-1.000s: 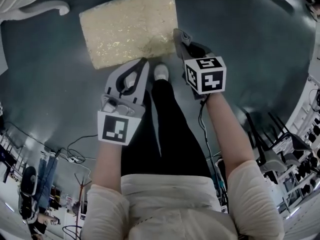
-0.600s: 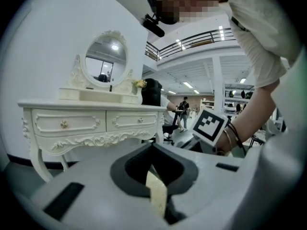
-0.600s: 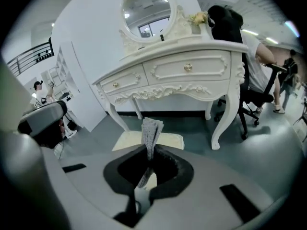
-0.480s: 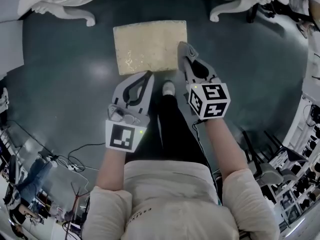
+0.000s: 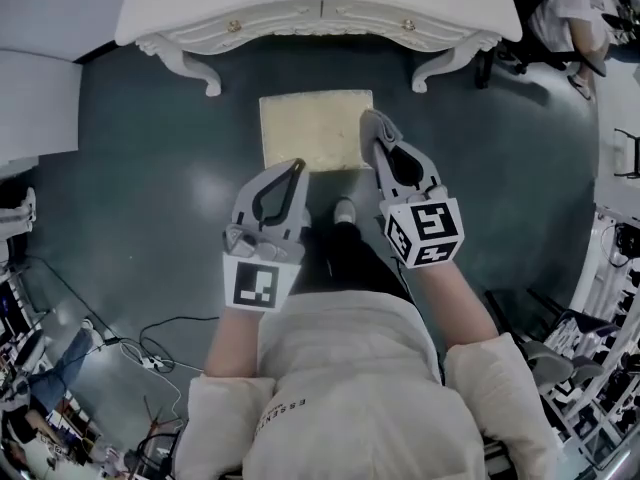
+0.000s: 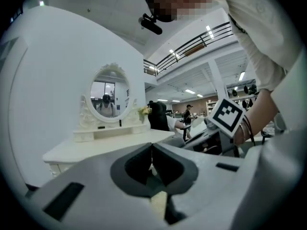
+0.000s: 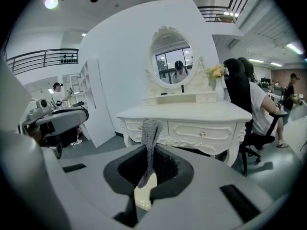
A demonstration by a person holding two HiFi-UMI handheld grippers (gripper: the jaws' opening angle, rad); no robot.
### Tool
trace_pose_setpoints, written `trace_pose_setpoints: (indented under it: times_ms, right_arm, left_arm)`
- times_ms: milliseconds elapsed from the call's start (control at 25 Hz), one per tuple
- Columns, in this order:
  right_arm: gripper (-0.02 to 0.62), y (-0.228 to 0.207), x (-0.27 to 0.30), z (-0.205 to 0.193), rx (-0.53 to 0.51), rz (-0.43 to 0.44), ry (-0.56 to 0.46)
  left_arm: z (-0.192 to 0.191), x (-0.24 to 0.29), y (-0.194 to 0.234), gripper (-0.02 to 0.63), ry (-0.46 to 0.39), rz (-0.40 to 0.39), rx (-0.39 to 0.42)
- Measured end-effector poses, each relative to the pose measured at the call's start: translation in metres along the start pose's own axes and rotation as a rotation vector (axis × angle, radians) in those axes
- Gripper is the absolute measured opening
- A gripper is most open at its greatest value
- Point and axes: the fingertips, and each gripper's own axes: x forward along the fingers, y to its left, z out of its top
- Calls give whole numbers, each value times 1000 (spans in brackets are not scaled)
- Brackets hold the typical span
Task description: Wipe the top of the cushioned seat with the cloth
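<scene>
The cushioned seat (image 5: 315,128) is a pale gold square on the dark floor, just in front of the white dressing table. My right gripper (image 5: 367,117) hovers over its right edge, shut on a strip of grey knitted cloth (image 7: 150,133) that stands up between the jaws in the right gripper view. A bit of the seat (image 7: 144,196) shows below those jaws. My left gripper (image 5: 296,165) hangs just before the seat's near edge, jaws shut with nothing seen between them (image 6: 152,150). The cloth is hidden in the head view.
A white dressing table (image 5: 320,8) with an oval mirror (image 7: 171,66) stands beyond the seat. A person sits in a black chair (image 7: 244,104) at its right. A white panel (image 5: 35,98) stands at left. Cables (image 5: 150,328) lie on the floor behind. My shoe (image 5: 345,210) is near the seat.
The view has pulled back and up: the seat looks smaller and farther, and the dressing table has come into sight. Both grippers keep their places over the seat's near side.
</scene>
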Motion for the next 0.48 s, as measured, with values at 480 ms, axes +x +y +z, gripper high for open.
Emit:
trace_pose_setpoints:
  times_ms: [480]
  right_arm:
    - [28,47,-91,96,-171,23,-250]
  left_arm:
    - [93,-58,6,2,-90,97,52]
